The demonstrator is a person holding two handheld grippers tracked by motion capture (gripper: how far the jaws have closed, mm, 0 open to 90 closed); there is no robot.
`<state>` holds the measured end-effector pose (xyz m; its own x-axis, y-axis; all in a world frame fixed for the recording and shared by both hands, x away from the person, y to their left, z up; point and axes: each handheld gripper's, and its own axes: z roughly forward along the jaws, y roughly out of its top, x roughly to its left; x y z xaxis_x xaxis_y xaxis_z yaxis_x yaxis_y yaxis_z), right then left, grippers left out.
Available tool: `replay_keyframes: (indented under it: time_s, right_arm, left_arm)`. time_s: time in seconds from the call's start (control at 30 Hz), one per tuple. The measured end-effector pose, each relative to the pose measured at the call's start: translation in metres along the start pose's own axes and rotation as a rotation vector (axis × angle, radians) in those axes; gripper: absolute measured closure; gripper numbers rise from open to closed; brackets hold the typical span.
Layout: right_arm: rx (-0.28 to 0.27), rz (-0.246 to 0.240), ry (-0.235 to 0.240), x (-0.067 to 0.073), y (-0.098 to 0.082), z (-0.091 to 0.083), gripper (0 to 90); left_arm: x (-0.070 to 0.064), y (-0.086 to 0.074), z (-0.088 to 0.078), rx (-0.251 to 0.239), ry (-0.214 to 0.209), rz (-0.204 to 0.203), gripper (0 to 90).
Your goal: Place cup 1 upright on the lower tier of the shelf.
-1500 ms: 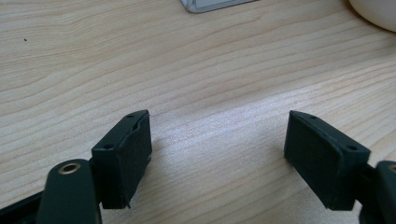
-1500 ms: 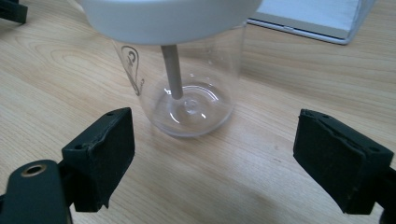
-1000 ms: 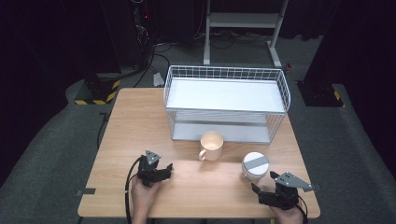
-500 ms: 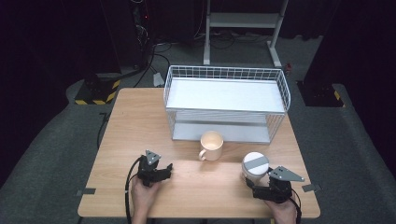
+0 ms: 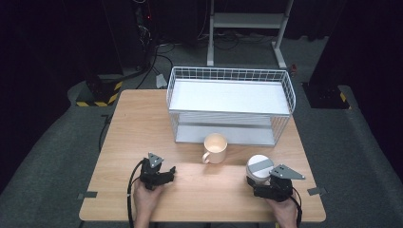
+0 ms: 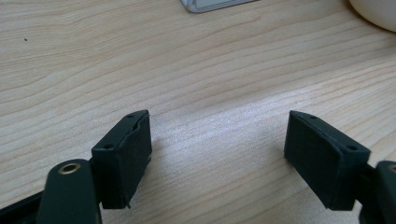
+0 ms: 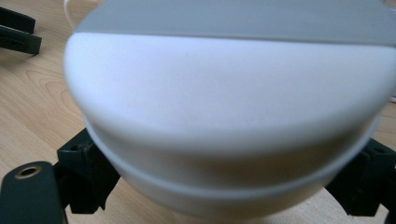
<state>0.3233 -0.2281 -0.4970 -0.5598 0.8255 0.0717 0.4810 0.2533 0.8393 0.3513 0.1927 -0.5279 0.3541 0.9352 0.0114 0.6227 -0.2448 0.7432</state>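
A round white container [image 5: 259, 167] with a grey-banded lid stands on the wooden table [image 5: 138, 123] at the front right. My right gripper [image 5: 254, 184] is at its near side. In the right gripper view the container [image 7: 224, 93] sits close between the wide black jaws of the right gripper [image 7: 224, 189], one jaw on each side under the lid's rim, and I see no pad pressing on it. My left gripper [image 5: 171, 171] rests low over the table at the front left. Its black jaws stand open, nothing between them but bare wood, left gripper [image 6: 217, 154].
A cream mug [image 5: 215, 147] stands mid-table, handle toward the left, just in front of a white wire basket [image 5: 230, 72] with two shelves at the back. The mug's edge [image 6: 378, 11] shows at the top right of the left gripper view. Dark floor surrounds the table.
My right gripper has moved left and forward up to the white container, which now lies between its jaws. The left gripper, mug and container have stayed put.
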Motion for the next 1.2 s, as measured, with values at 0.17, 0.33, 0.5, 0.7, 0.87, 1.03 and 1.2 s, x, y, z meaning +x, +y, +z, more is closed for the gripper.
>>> replay_keyframes:
  time_s: [0.17,0.33,0.5,0.7,0.87,1.03,1.2]
  right_arm:
    - [-0.002,-0.01,0.0,0.0003,0.0012,0.0029,12.6]
    - [-0.003,-0.015,-0.002,-0.0002,0.0013,0.0029,13.7]
    - [-0.012,-0.024,-0.006,-0.0005,0.0009,0.0034,15.3]
    - [-0.019,-0.039,-0.02,-0.0004,0.0,0.0035,17.8]
    - [-0.026,-0.04,-0.022,-0.001,-0.0009,0.0037,18.1]
    - [-0.029,-0.036,-0.011,-0.0032,-0.0008,0.0039,18.3]
    - [-0.036,-0.024,-0.007,-0.0045,-0.0012,0.0041,18.4]
  left_arm:
    - [-0.0001,0.0,0.0,0.0,-0.001,-0.001,23.4]
    - [-0.0001,0.0,0.0,0.0,0.0,-0.001,23.4]
    - [0.0,0.0,0.0,0.0,0.0,0.0,23.4]
    - [-0.0001,0.0,0.0,0.0,0.0,-0.001,23.4]
    - [-0.0001,0.0,0.0,0.0,0.0,-0.001,23.4]
    - [-0.0002,-0.0001,0.0,0.0,-0.001,-0.004,23.4]
    - [0.0,0.0,0.0,0.0,0.0,-0.001,23.4]
